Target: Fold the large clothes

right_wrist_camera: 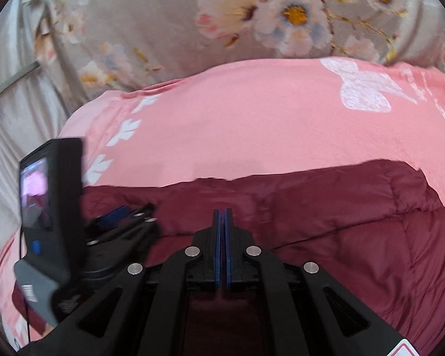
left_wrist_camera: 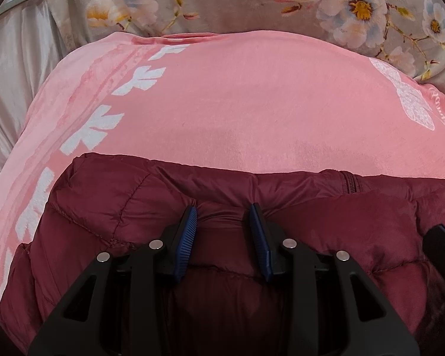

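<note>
Surface: pink blanket, plush, spread wide, printed with white leaf motifs in a row down the left side and a white butterfly toward the far right. Behind it: grey floral bedding with pale pink and blue blossoms, yellow-centred. Far left: pale satin-like drape, hanging in folds, with a thin grey strip crossing its upper part.

Task item: maroon quilted jacket, puffy, lying on the near part of the pink blanket, stitched in padded panels.

Left gripper: black frame, blue ribbed pads, part-way apart and clamped on a bunched fold of the maroon quilted jacket near its far edge; fabric puckered between the pads.

Right gripper: blue pads pressed flat together, no fabric visible between them; poised over the jacket, contact with the cloth below not discernible.

Seen only from the left wrist: a zip running along the jacket's far edge to the right of the clamped fold; a black part at the right border, identity unclear.

Seen only from the right wrist: the jacket's rounded right end, quilting squares plain; the left gripper from the side, blurred, carrying a black camera unit with a small lit screen and a blue button, a thin cable hanging beneath.
</note>
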{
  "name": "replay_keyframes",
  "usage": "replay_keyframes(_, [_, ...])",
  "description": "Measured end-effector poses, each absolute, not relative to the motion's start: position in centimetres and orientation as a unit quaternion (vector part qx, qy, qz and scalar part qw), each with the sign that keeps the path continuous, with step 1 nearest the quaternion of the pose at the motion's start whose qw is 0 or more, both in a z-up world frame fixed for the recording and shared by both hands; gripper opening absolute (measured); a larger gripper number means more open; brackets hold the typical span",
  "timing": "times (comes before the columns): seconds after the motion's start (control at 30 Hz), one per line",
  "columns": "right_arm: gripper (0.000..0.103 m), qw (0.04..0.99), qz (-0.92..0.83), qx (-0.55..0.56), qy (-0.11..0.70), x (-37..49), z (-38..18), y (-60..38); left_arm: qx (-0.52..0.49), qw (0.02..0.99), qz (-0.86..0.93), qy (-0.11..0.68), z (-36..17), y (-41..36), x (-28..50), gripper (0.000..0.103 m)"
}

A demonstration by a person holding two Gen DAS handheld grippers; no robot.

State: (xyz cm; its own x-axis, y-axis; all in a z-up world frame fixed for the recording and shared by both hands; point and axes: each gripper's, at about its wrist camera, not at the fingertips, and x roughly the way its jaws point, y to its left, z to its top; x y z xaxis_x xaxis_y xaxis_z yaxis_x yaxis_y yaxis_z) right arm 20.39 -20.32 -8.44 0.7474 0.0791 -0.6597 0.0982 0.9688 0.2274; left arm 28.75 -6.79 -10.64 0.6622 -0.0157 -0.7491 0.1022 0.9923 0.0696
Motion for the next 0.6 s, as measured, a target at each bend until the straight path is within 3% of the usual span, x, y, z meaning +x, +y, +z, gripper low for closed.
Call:
replay_keyframes(0.13, [0.001,0.928,-0.004,0.075,0.366,20.9,-9.1,-17.6,0.053,0.91,-0.032,0.409,-10.6,-6.8,28.8,0.035])
replay_keyframes(0.6, [0.002,0.904,-0.013,0.075,0.422,22.5,-12.0,-17.3,0.056,0.911,-0.029,0.407,-10.7,-6.8,28.7,0.035])
